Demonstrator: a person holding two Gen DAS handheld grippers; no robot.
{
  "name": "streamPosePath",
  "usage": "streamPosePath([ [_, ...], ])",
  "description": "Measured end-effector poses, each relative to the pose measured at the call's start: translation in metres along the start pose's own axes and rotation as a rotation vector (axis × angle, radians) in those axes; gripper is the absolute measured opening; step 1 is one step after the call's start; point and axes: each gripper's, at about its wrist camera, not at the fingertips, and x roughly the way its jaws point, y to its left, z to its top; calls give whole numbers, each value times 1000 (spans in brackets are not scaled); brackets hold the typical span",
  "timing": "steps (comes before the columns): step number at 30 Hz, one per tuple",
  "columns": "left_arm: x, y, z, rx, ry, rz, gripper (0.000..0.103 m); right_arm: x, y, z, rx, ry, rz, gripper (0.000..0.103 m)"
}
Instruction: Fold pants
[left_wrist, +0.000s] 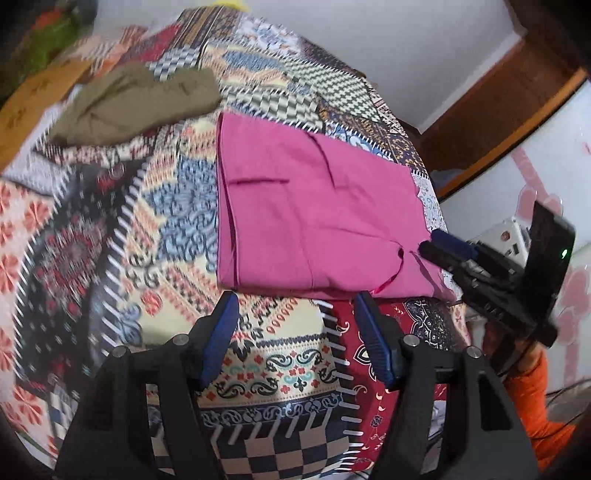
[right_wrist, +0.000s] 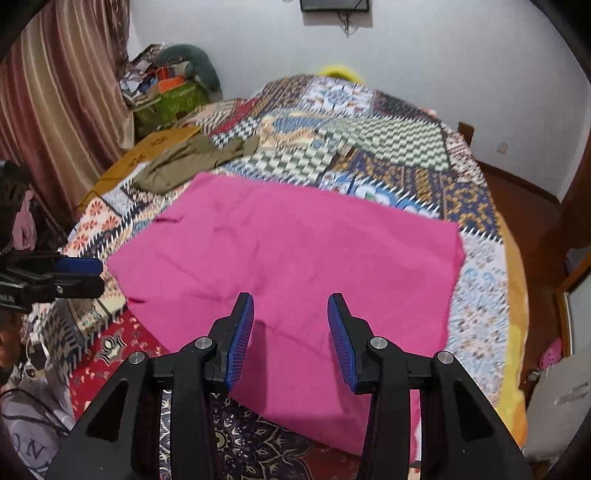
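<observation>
Left wrist view: the left gripper (left_wrist: 295, 299) is seen nearest, its jaws spread apart with nothing between them, held over the patterned bedspread (left_wrist: 166, 229) just short of the near edge of the pink pants (left_wrist: 314, 206). The pants are laid flat on the bed in a folded, roughly rectangular shape, with a slit pocket visible near their left side. At the pants' right-hand corner the right gripper (left_wrist: 436, 243) is seen side-on; its blue-padded tips are close to the fabric edge, though contact cannot be confirmed from this angle. Farther back, an olive garment (left_wrist: 136, 103) is left crumpled on the bedspread, apart from the pants.

From the right wrist view, the right gripper (right_wrist: 291, 306) is shown with its jaws wide apart and empty, poised over the near part of the pink pants (right_wrist: 295, 258). The left gripper (right_wrist: 79, 275) is seen at the left edge, beside the pants' near-left corner. Beyond the pants, the olive garment (right_wrist: 192, 158) is seen, and behind it a pile of bags (right_wrist: 166, 88) is stacked against the white wall, next to a striped curtain (right_wrist: 55, 92).
</observation>
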Motion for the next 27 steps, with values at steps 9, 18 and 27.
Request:
streamPosePath([
  [9, 13, 3, 0, -70, -20, -69, 69, 13, 3, -11, -14, 33, 8, 38],
  [18, 22, 11, 13, -123, -30, -151, 69, 18, -1, -14, 18, 33, 41, 38],
  [27, 40, 3, 35, -104, -33, -120, 68, 19, -2, -15, 27, 34, 53, 38],
])
